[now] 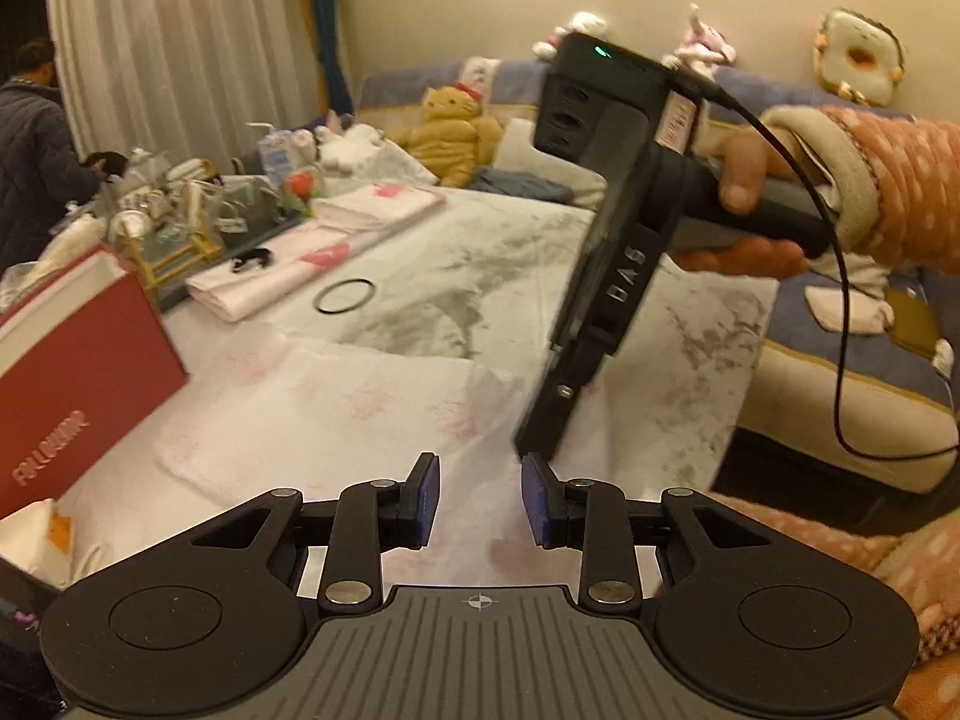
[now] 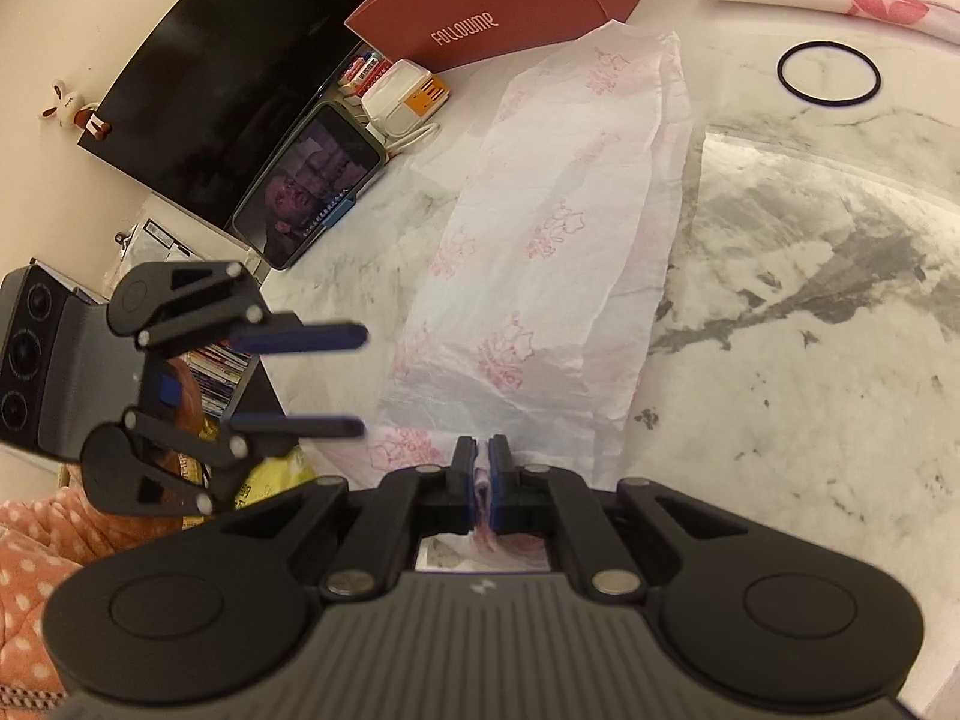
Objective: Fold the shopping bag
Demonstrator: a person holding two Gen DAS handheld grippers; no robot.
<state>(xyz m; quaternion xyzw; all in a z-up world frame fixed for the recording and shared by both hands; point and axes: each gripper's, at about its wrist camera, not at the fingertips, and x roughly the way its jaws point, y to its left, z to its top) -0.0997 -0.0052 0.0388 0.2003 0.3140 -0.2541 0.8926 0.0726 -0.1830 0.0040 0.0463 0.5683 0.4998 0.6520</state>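
- Two handheld grippers are hovering over a marble table, where we are seeing a white shopping bag with pink print lying flattened in a long strip.
- The bag is stretching away from the right gripper, its near end gathered up between that gripper's blue pads; the jaws are pinched tight on the thin plastic, with almost no gap showing.
- The left gripper is hanging just above the near part of the bag, beside the right one, and we are finding its jaws standing narrowly apart with nothing between the pads.
- From the right wrist view, the left gripper's fingers are pointing across toward the bag's left edge without touching it.
- A hand in a spotted orange sleeve is gripping the right tool's handle.
- Beyond the bag we are noting a red box, a black hair band and a phone propped at the table's edge.
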